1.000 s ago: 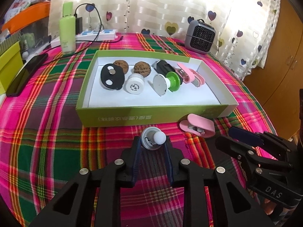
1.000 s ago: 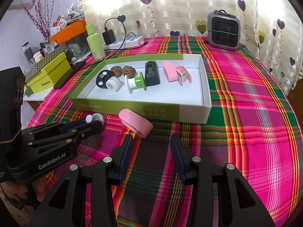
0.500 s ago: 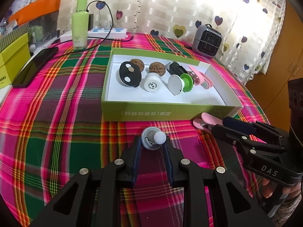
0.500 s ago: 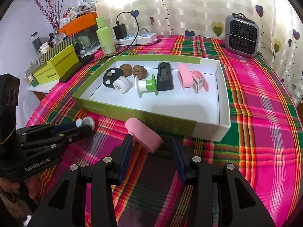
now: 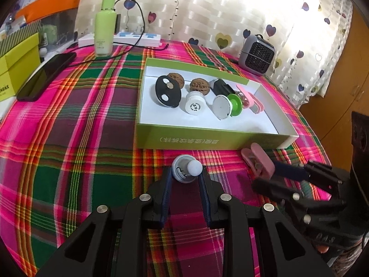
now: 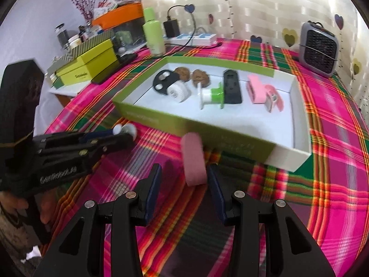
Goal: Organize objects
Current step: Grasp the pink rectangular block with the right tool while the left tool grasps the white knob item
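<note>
Green box (image 6: 161,121) fills upper centre of the right wrist view, its long axis slanting from left down to lower right, sorted items inside. Pink clip (image 6: 193,159) lies on the plaid cloth just beside the box's near wall, between the right gripper's (image 6: 184,180) parted jaws, unclamped, long axis pointing up-frame at the box. Left gripper (image 5: 185,180), lower centre, grips a small white knob (image 5: 186,172).
</note>
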{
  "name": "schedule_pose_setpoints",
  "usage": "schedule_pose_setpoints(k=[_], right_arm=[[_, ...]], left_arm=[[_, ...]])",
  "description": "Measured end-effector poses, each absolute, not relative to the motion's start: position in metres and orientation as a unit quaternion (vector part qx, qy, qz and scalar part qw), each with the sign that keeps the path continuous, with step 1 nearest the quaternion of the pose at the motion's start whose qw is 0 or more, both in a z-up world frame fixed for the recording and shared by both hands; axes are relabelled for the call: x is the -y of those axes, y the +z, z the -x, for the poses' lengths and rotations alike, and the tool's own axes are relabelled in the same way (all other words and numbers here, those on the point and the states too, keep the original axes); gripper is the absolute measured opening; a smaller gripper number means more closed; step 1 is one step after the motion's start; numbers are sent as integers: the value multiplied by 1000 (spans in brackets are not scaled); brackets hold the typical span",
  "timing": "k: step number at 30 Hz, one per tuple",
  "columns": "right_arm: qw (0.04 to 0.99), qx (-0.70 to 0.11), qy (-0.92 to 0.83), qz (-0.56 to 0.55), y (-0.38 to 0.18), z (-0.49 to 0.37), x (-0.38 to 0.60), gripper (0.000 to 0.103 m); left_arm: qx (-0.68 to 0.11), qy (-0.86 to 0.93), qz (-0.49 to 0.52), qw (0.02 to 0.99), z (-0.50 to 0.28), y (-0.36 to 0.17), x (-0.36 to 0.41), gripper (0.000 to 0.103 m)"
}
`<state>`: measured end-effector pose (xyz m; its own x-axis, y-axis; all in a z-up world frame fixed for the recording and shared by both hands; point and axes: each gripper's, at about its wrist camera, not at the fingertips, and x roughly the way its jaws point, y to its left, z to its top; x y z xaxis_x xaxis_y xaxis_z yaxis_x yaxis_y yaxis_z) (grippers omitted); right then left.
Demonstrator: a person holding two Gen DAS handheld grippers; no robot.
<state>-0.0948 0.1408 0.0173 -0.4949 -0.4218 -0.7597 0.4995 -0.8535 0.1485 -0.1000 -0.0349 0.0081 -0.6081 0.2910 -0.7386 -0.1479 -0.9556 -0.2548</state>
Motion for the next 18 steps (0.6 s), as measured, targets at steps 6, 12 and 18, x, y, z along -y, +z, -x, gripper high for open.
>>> schedule_pose_setpoints(k=[6, 12, 18], right_arm=[[246, -60, -867, -428, 15, 96, -137, 42], [224, -73, -874, -424, 14, 101, -130, 42], [211, -89, -877, -423, 13, 105, -126, 42]], left_arm=[[79, 894, 424, 123, 102, 8, 36, 22], [78, 894, 424, 123, 103, 8, 35, 23], [72, 894, 423, 127, 106, 9, 32, 29]])
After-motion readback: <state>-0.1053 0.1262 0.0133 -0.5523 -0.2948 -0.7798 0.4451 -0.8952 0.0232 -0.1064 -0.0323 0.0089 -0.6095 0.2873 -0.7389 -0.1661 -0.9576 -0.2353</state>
